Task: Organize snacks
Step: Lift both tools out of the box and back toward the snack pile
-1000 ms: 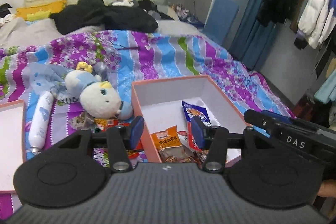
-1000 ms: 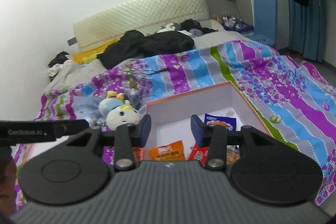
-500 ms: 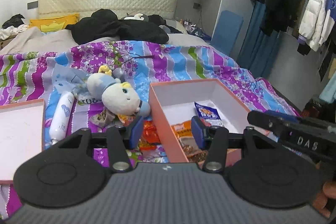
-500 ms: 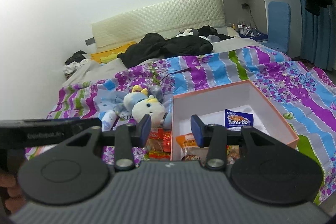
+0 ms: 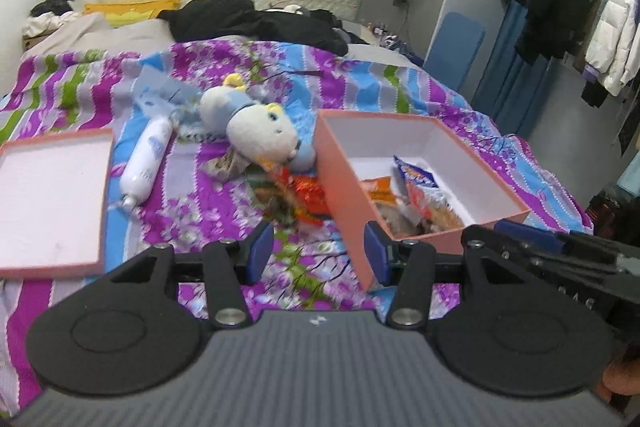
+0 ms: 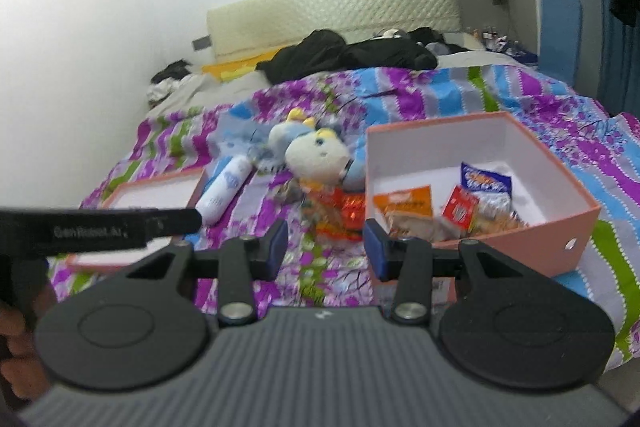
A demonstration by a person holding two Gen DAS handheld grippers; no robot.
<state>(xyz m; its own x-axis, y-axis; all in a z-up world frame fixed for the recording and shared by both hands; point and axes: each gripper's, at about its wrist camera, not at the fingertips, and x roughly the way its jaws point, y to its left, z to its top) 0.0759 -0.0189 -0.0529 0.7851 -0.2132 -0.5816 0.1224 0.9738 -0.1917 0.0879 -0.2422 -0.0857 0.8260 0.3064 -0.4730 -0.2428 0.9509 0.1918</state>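
A pink open box (image 5: 344, 163) sits on the bed with several snack packets inside: an orange one (image 6: 404, 203), a red one (image 6: 460, 207) and a blue one (image 6: 484, 183). More red and orange packets (image 5: 304, 191) lie loose on the blanket just left of the box. My left gripper (image 5: 318, 251) hovers over the blanket before the box's near corner, open and empty. My right gripper (image 6: 325, 247) is also open with nothing between its fingers, short of the loose packets (image 6: 340, 211). Each view shows the other gripper's body at its edge.
The box's pink lid (image 5: 52, 187) lies upside down at the left. A plush toy (image 5: 260, 131) and a white bottle (image 5: 146, 159) rest behind the loose packets. Dark clothes are piled near the headboard. Coats (image 5: 612, 27) hang at the right.
Both grippers have drawn back from the box and sunk a little, so the box now sits farther off and to the right, with the lid in view. The jaws kept the same width.
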